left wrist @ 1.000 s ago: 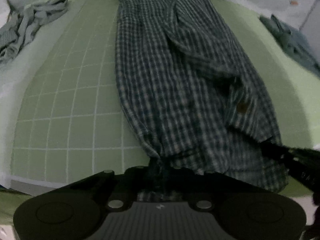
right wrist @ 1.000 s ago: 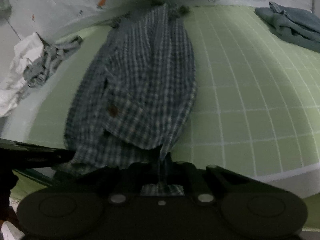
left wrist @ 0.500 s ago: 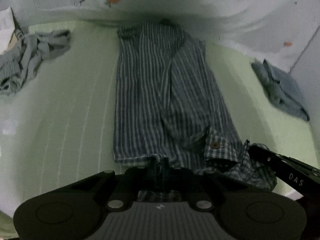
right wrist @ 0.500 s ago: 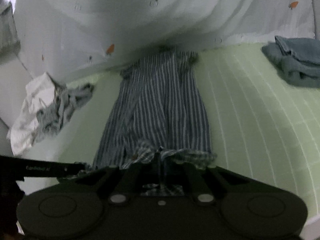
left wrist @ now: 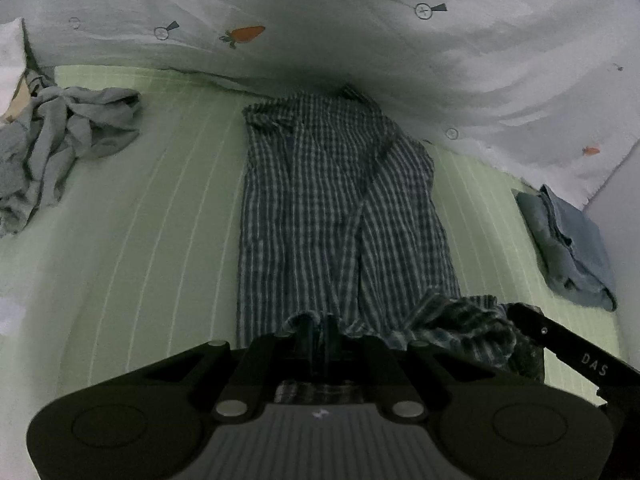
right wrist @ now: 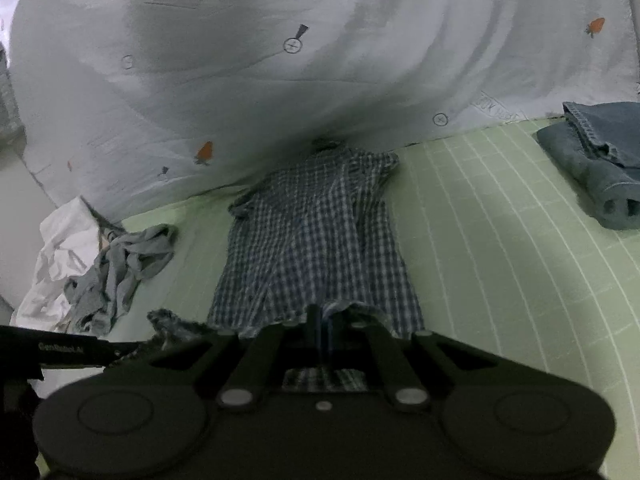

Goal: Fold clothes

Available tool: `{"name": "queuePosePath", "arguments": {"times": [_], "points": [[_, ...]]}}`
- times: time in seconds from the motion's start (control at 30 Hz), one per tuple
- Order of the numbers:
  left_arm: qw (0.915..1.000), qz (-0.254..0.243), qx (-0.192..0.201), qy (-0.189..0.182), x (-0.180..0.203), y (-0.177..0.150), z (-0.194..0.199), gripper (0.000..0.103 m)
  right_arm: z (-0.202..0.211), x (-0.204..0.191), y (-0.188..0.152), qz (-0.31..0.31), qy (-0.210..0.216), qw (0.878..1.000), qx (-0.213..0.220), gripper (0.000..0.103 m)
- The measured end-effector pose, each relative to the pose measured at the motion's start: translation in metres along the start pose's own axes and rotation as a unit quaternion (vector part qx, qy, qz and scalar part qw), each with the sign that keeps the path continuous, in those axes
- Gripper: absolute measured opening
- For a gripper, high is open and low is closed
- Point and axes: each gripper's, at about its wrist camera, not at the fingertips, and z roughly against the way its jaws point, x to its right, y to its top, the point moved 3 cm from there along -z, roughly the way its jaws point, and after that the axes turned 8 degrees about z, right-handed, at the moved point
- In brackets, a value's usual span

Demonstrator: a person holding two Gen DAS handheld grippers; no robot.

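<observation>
A dark blue-and-white checked shirt (left wrist: 336, 216) lies lengthwise on the green gridded mat (left wrist: 132, 264), its collar end far away against the bedding. My left gripper (left wrist: 318, 326) is shut on the shirt's near hem, which is lifted off the mat. In the right wrist view the same checked shirt (right wrist: 316, 240) runs away from my right gripper (right wrist: 322, 314), shut on the hem too. Each gripper shows in the other's view: the right one as a black bar (left wrist: 568, 352), the left one as a black bar (right wrist: 68, 350).
A crumpled grey garment (left wrist: 68, 136) lies at the mat's left, with white cloth (right wrist: 60, 256) beside it. A folded blue denim piece (right wrist: 600, 168) rests at the right. White bedding printed with carrots (left wrist: 360, 28) rises behind the mat.
Both grippers have risen and pulled back with the hem. The shirt now looks smaller and farther, and the bedding behind fills more of both views.
</observation>
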Motion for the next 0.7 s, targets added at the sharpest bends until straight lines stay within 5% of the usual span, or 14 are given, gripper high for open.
{"name": "queuePosePath", "arguments": {"times": [0.4,0.53,0.63,0.7], "points": [[0.9966,0.051,-0.063,0.016,-0.025,0.074,-0.108,0.006,-0.124,0.038,0.035,-0.037,-0.001,0.996,-0.08,0.004],[0.9963,0.046,-0.066,0.029,-0.032,0.087,-0.131,0.019,-0.154,0.047,0.036,-0.046,0.002,0.993,-0.113,0.004],[0.9977,0.041,-0.033,0.042,-0.034,0.097,-0.125,0.046,-0.155,0.051,0.036,-0.055,0.014,0.993,-0.108,0.012],[0.9978,0.053,-0.008,0.038,-0.038,0.103,-0.112,0.058,-0.15,0.052,0.039,-0.058,0.011,0.994,-0.093,0.048]]}}
